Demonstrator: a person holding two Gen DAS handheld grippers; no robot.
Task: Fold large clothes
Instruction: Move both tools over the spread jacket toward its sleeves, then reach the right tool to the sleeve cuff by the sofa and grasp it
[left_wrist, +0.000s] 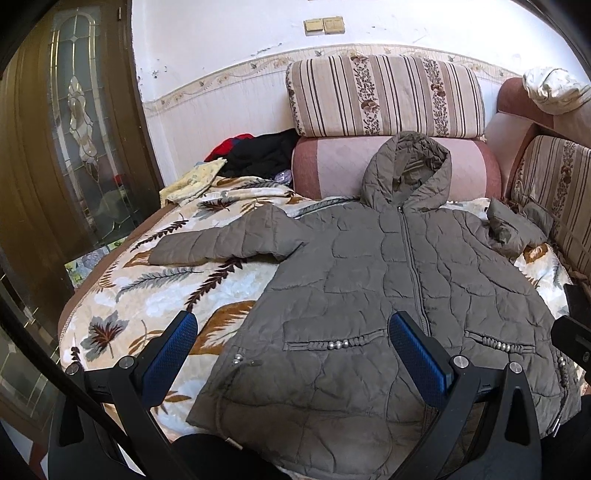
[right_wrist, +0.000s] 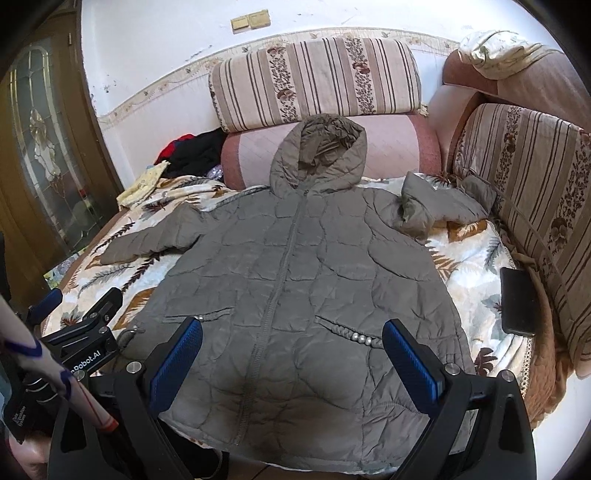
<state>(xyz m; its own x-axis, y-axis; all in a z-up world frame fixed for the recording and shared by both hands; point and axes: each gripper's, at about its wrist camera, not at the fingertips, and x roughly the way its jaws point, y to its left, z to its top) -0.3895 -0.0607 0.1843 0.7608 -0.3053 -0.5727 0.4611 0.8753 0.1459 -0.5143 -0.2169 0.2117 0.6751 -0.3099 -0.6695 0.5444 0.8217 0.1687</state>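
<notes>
I see the jacket (right_wrist: 291, 280) lying face up on the blanket (right_wrist: 476, 258), zipped, hem at the near edge, hood (right_wrist: 317, 151) propped against the pink bolster (right_wrist: 391, 147) at the far edge. Its one sleeve (left_wrist: 221, 243) extends flat toward the blanket's left edge. The other sleeve (right_wrist: 436, 206) is bunched up near the far right corner, beside the striped cushion (right_wrist: 524, 177).

My left gripper (left_wrist: 291, 354) hovers above the hem's left part, fingers (left_wrist: 173, 350) spread wide, nothing between them. My right gripper (right_wrist: 291, 358) hovers above the hem's middle, fingers (right_wrist: 177, 354) likewise spread wide and holding nothing. In the right wrist view the left gripper shows at the lower left, over the blanket's near left corner.

A phone (right_wrist: 517, 299) lies at the blanket's right edge, apart from the jacket. Dark clothes (left_wrist: 258, 155) are piled at the far left corner, beside the bolster.
</notes>
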